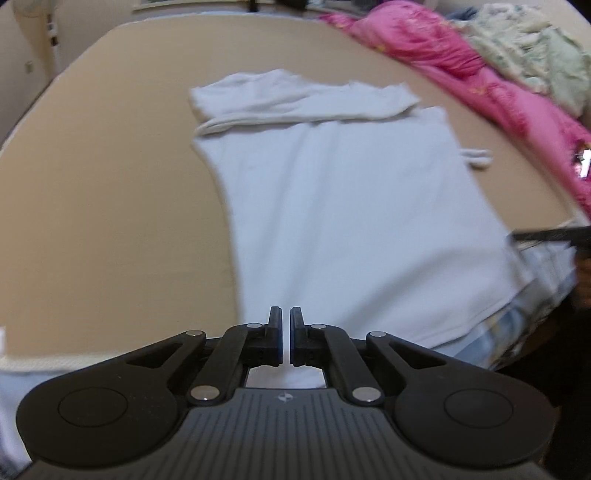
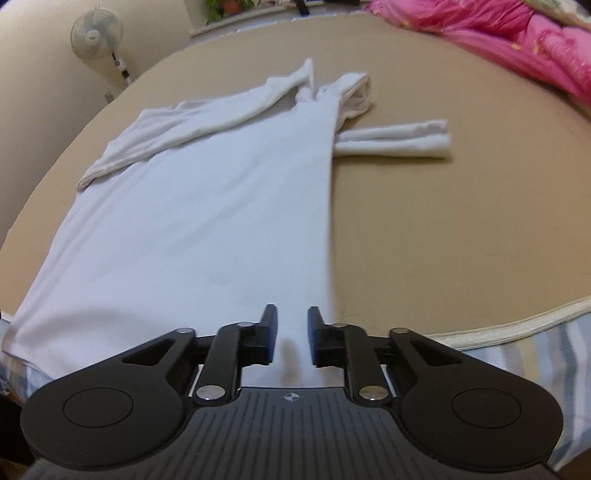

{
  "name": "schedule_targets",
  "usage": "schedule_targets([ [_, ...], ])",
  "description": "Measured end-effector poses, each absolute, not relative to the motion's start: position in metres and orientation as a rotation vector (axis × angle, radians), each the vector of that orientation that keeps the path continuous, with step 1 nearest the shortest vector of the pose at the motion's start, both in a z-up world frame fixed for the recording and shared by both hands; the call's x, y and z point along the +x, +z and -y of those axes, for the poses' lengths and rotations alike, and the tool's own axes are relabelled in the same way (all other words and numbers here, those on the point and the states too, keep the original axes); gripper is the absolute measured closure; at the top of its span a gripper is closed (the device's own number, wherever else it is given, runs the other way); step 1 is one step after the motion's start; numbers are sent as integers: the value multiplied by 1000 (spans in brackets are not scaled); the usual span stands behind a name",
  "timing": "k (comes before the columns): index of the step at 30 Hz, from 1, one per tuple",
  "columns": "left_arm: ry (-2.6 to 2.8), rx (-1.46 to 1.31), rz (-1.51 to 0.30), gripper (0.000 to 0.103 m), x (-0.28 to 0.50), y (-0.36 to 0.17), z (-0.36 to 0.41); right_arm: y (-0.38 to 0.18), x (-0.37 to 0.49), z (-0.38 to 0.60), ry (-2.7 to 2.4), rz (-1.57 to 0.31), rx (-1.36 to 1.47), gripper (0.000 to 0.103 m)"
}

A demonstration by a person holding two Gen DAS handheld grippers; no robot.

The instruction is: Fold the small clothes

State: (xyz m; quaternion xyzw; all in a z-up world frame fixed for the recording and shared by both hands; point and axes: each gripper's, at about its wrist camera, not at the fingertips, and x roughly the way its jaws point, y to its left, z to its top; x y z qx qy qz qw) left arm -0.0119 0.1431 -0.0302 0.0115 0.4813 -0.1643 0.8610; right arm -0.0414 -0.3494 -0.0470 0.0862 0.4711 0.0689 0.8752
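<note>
Left gripper: jaws drawn almost together, only a thin slit between the pads; nothing visibly clamped. It sits low over the near hem of the garment, pointing steeply down.
Right gripper: jaws slightly apart with a narrow gap; white cloth shows beneath the gap, but the pads do not press on it. It sits over the near right edge of the garment. In the left wrist view a dark part of it enters at the right border.
White shirt: lies flat on the bed, near hem at the bed's front edge, body running away from the grippers. Cloth smooth, few creases.
Left sleeve: folded across the upper body of the shirt, lying on top of it.
Right sleeve: extends sideways off the shirt's right edge, flat on the sheet, folded into a narrow band.
Collar area: bunched and raised at the far end of the shirt.
Tan sheet: covers the mattress under the shirt; cream piping along the near edge.
Pink quilt: heaped along the far right side of the bed, well apart from the shirt.
Standing fan: by the wall, far left.
</note>
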Motion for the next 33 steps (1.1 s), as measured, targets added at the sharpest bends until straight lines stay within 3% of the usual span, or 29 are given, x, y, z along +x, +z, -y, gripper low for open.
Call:
schedule_targets([
  [3, -370, 67, -1089, 93, -3, -48, -121, -75, -30, 341, 121, -1145, 78, 86],
  [5, -331, 158, -1200, 84, 3, -69, -107, -64, -25, 344, 105, -1085, 121, 85],
  [7, -286, 199, -1245, 84, 12, -79, -98, -42, -20, 355, 70, -947, 190, 84],
  [12, -286, 39, -1045, 84, 34, -41, -98, -12, 5, 400, -40, -712, 458, 84],
  [17, -211, 27, -1083, 84, 59, -51, -86, -25, 50, 433, -96, -678, 681, 84],
  [20, -173, 63, -1159, 84, 72, -74, -78, -39, 78, 441, -119, -691, 758, 80],
  [26, -204, 113, -1121, 83, 63, -81, -73, -77, 131, 452, -201, -755, 839, 71],
  [30, -215, 113, -1109, 83, 65, -85, -72, -93, 156, 453, -256, -807, 807, 78],
  [31, -217, 121, -1104, 83, 67, -87, -71, -90, 160, 453, -268, -795, 795, 93],
  [33, -220, 149, -1091, 83, 68, -89, -67, -84, 167, 451, -263, -778, 737, 99],
])
